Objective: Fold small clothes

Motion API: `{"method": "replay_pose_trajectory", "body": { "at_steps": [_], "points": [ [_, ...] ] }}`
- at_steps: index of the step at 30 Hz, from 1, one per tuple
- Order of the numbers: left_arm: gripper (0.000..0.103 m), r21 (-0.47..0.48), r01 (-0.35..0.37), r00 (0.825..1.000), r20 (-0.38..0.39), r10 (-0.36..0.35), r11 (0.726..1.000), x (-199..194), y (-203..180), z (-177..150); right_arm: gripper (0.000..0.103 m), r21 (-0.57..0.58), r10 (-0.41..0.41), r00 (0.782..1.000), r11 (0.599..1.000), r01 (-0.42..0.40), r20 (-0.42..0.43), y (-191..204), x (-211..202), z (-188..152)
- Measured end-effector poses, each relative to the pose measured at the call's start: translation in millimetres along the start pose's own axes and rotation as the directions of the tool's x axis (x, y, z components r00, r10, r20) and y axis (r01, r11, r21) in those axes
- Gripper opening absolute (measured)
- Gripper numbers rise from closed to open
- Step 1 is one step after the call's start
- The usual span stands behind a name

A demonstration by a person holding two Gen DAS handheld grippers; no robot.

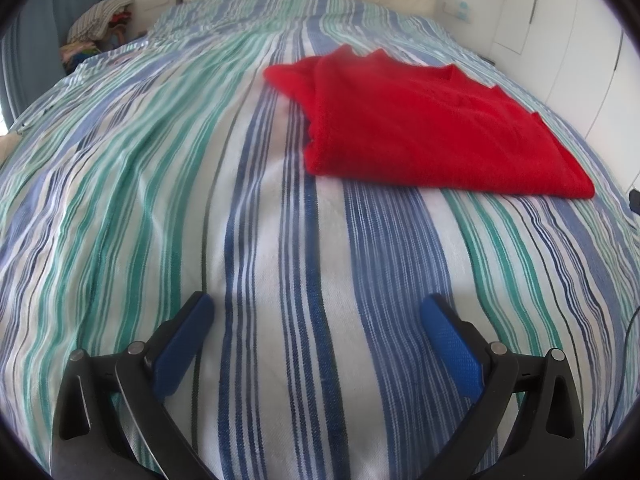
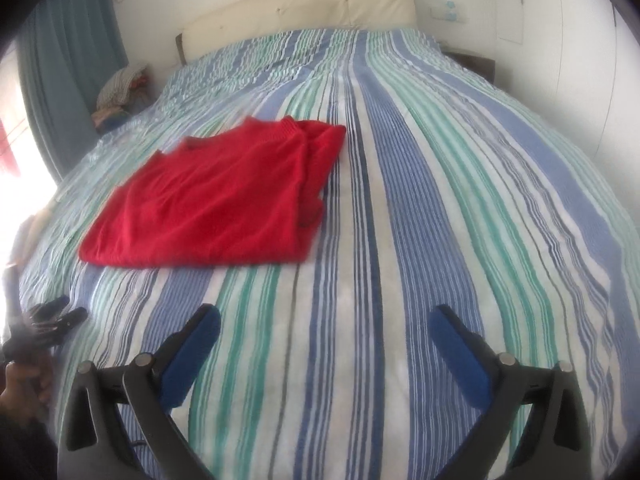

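Note:
A red knitted garment (image 1: 424, 128) lies folded flat on the striped bedspread (image 1: 200, 184), ahead and to the right in the left wrist view. In the right wrist view the garment (image 2: 216, 204) lies ahead and to the left on the bedspread (image 2: 440, 200). My left gripper (image 1: 316, 312) is open and empty, above the bedspread, well short of the garment. My right gripper (image 2: 328, 320) is open and empty, short of the garment and to its right. The left gripper's fingers (image 2: 56, 316) also show at the left edge of the right wrist view.
A cream headboard (image 2: 304, 4) stands at the far end of the bed. A pile of clothes (image 1: 100, 28) sits beside the bed at the far left, next to a blue curtain (image 2: 68, 60). White wardrobe doors (image 1: 580, 52) run along the right.

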State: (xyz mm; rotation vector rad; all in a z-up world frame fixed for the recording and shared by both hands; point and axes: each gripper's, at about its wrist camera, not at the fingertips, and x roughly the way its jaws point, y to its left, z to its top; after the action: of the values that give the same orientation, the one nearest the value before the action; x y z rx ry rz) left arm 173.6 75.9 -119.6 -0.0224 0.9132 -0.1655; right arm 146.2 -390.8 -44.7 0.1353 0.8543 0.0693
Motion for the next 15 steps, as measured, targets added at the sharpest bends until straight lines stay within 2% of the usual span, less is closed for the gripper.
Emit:
{"method": "replay_pose_trajectory", "body": {
  "at_steps": [6, 10, 13, 15],
  "points": [
    [0.103, 0.000, 0.000, 1.000, 0.000, 0.000, 1.000, 0, 0, 0, 0.103, 0.011, 0.048, 0.997, 0.999, -0.049, 0.058, 3, 16, 62],
    [0.103, 0.000, 0.000, 1.000, 0.000, 0.000, 1.000, 0, 0, 0, 0.103, 0.150, 0.131, 0.991, 0.981, -0.126, -0.026, -12, 58, 87],
    [0.103, 0.000, 0.000, 1.000, 0.000, 0.000, 1.000, 0, 0, 0, 0.102, 0.258, 0.219, 0.972, 0.947, -0.190, -0.085, -19, 93, 86],
    [0.103, 0.000, -0.001, 1.000, 0.000, 0.001, 1.000, 0, 0, 0, 0.102, 0.277, 0.235, 0.963, 0.941, -0.193, -0.129, -16, 113, 82]
  ]
}}
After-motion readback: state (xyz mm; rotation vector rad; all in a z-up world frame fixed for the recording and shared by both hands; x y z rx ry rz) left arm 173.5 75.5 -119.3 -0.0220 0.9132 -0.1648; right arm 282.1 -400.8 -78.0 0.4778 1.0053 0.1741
